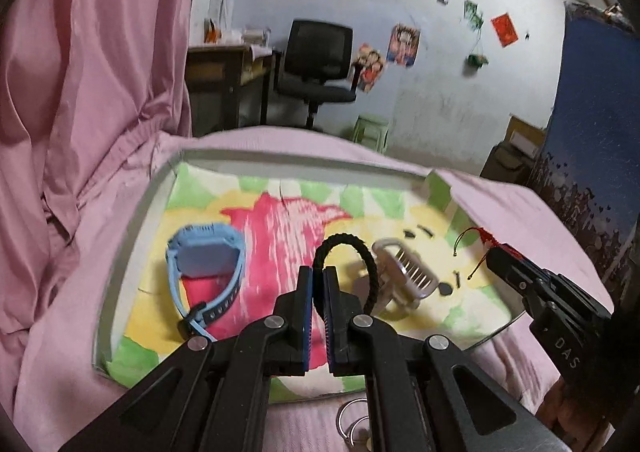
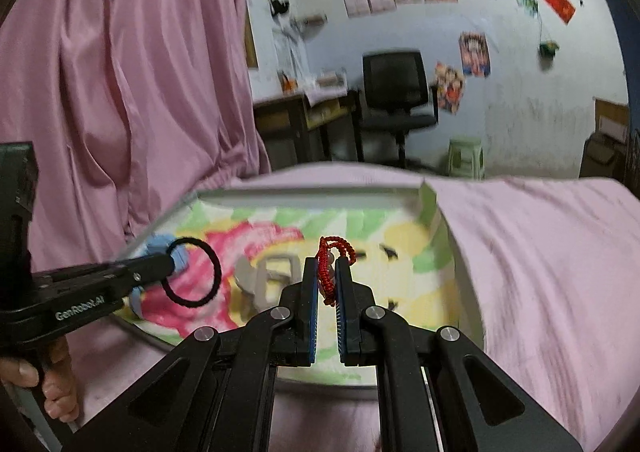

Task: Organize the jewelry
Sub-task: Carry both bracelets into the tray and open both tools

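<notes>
Two hand-held grippers clamp: left (image 1: 319, 276) one black ring (image 1: 370, 264), right (image 2: 328, 268) one red cord (image 2: 325, 276).

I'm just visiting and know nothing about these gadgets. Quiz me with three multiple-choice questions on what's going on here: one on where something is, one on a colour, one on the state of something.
1. Where does the blue watch lie?
A. In the tray, on its left side
B. On the office chair
C. Between the right gripper's fingers

2. What colour is the cord bracelet in the right gripper?
A. Green
B. Red
C. White

3. What state is the left gripper in?
A. Wide open and empty
B. Shut on the black braided ring
C. Shut on the hair claw clip

Answers: 1 A, the watch rests on the tray's colourful lining at the left. 2 B, red cord shows between the pads. 3 B, the ring is pinched between the fingers and stands up above them; the clip lies free in the tray.
</notes>
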The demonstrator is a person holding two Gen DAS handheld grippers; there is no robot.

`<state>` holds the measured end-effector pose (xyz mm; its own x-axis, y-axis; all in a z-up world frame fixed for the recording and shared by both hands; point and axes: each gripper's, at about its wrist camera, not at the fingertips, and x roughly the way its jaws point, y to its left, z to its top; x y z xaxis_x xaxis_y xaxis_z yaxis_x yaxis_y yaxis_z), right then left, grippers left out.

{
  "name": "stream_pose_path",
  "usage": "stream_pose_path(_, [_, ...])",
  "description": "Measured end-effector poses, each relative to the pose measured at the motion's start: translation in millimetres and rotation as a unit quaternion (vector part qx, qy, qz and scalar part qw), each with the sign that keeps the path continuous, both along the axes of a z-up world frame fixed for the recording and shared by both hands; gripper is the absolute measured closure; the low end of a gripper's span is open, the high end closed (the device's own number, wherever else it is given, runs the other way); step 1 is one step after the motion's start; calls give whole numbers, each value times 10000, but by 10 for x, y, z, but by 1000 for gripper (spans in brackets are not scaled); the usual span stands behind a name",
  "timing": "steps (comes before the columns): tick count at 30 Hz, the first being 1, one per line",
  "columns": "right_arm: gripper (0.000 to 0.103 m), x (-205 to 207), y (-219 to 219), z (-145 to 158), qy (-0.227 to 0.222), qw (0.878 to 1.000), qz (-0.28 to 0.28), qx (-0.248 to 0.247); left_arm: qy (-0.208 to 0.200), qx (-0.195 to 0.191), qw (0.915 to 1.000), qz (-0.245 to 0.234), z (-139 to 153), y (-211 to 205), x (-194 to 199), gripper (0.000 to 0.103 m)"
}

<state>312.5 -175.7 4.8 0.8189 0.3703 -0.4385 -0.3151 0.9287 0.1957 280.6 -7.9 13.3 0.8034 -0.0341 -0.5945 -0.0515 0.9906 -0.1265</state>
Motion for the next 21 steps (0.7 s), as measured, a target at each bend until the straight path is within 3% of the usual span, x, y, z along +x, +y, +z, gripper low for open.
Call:
stream_pose_path(5, [96,157,-37,-240,756,9971,-14,-1,484,107,9988,-10,-134,-56,108,98])
stream_pose_path(11, [96,182,-42,-326,921,9957,-13,-38,865,76,9962,-6,-240,-39,198,97])
stream_pose_path(17, [95,191,-31,-281,958,9954,11,-25,981,-13,9951,-75,-250,-35,203,97])
stream_pose_path(18, [91,182,-35,-277,951,9955,1,-10,977,-54,9951,-100,-241,-25,197,97])
stream_pose_path(21, [64,105,-93,-214,837,9964,-95,67,847,-263,9958,-233,-180,1,121,95])
